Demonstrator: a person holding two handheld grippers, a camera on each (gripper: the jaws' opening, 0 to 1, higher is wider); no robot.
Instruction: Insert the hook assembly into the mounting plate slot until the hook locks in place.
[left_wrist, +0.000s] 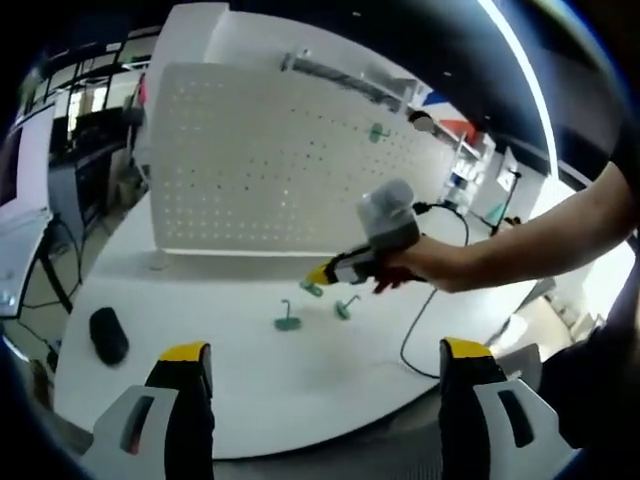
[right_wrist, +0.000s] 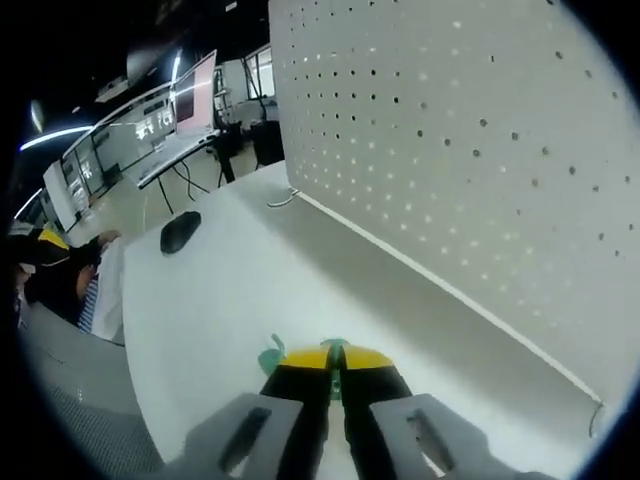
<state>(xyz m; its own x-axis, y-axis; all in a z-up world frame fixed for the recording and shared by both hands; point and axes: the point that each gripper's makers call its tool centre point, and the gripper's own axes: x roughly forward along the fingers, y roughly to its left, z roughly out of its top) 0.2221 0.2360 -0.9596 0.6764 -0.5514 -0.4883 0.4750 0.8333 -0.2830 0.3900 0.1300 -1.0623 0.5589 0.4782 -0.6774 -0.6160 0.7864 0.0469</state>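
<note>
White tabletop (left_wrist: 250, 370) runs open from the lower edge of the left gripper view to the upright pegboard (left_wrist: 260, 160) at centre, crossed by a black cable (left_wrist: 420, 330) at right, a dark mouse (left_wrist: 108, 335) lower left. Two green hooks (left_wrist: 288, 322) lie loose at centre, and another hook (left_wrist: 377, 131) hangs on the board's upper right. The left gripper (left_wrist: 325, 365) is spread wide; the right gripper (right_wrist: 335, 362), low in its own view, is clenched on a green hook (right_wrist: 272, 357).
</note>
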